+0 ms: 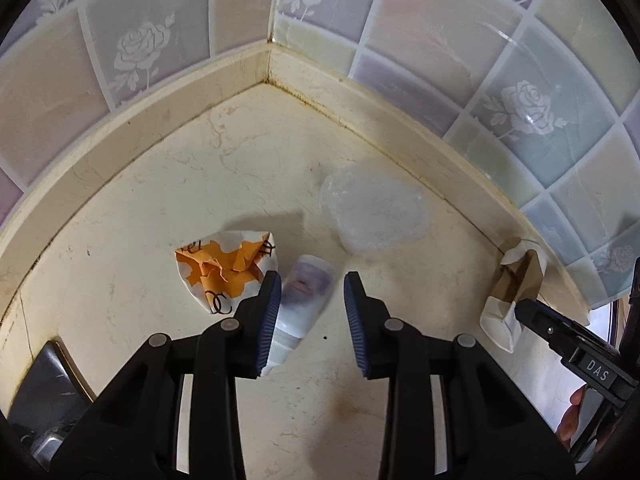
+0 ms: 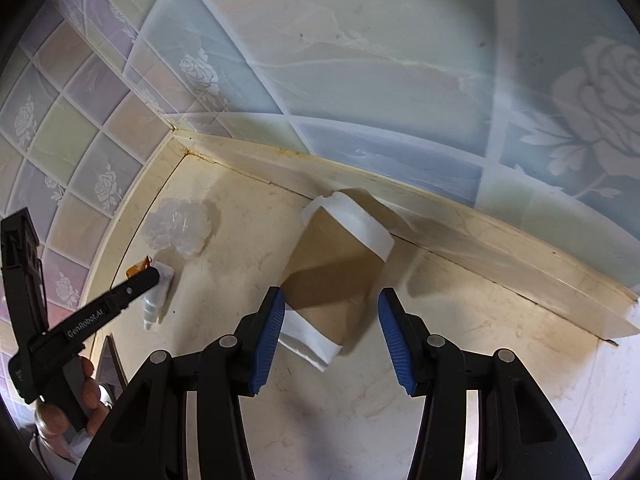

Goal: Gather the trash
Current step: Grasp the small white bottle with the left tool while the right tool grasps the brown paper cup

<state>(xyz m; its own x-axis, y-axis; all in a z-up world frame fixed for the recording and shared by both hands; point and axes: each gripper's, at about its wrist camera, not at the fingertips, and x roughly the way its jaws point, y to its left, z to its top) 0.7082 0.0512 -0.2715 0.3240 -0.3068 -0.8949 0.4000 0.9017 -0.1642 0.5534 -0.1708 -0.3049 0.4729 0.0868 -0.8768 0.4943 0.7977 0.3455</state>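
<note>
My left gripper (image 1: 313, 304) is open over a small white squeeze tube (image 1: 301, 304) lying on the cream counter; its left finger overlaps the tube's edge. A crumpled orange-and-white paper wrapper (image 1: 224, 270) lies just left of it. A crumpled clear plastic piece (image 1: 376, 210) lies beyond, near the wall. My right gripper (image 2: 332, 320) is open around a flattened brown-and-white paper cup (image 2: 336, 276) lying against the backsplash ledge. The cup also shows in the left wrist view (image 1: 516, 284), with the right gripper (image 1: 536, 314) next to it. The tube (image 2: 158, 296) and plastic (image 2: 178, 226) show in the right wrist view.
The counter (image 1: 160, 220) ends in a corner of pastel rose-patterned tiles (image 1: 140, 48) with a raised cream ledge (image 2: 480, 236). A steel sink edge (image 1: 44, 384) lies at the lower left. The left gripper's body (image 2: 92, 316) and the hand holding it cross the right wrist view's left side.
</note>
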